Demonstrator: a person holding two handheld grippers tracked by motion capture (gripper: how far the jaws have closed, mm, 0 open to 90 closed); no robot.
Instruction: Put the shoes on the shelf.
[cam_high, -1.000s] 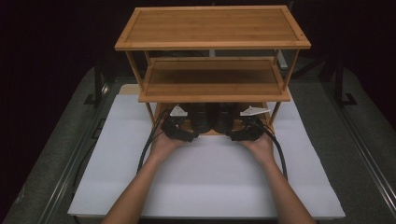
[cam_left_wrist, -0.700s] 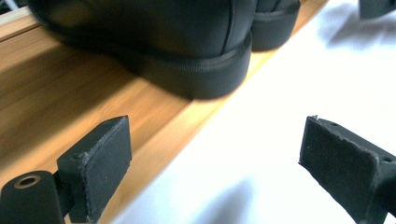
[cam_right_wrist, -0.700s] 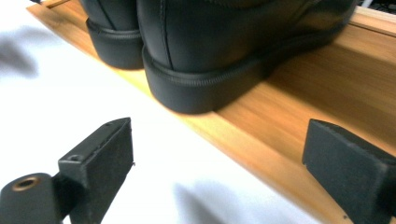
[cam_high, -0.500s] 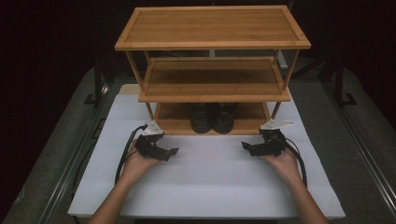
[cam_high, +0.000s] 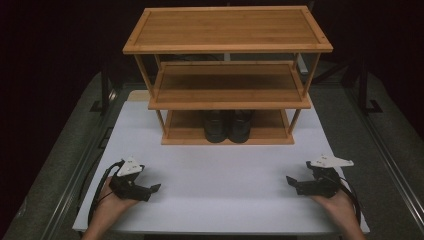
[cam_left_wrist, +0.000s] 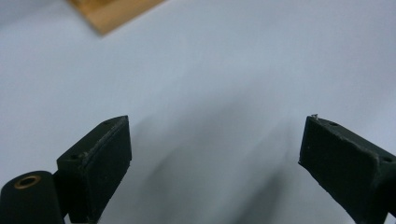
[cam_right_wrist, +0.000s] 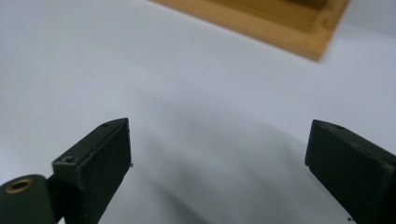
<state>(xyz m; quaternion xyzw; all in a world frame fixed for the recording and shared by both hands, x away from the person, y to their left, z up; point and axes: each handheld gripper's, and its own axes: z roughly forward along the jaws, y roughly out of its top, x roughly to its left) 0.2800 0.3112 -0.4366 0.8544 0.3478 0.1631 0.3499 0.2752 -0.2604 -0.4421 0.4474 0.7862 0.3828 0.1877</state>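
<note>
Both my claws, left claw (cam_high: 150, 190) and right claw (cam_high: 294, 183), have pulled back from the rack (cam_high: 227, 75), released and empty; the shoes (cam_high: 228, 125) sit on its bottom shelf; placement looks done.

A three-tier bamboo shelf rack (cam_high: 227, 75) stood at the far middle of the white table sheet (cam_high: 225, 185). Two black shoes (cam_high: 228, 125) sat side by side on its bottom tier. Your left gripper (cam_high: 152, 189) and right gripper (cam_high: 291, 181) lay near the front corners, well apart.
</note>
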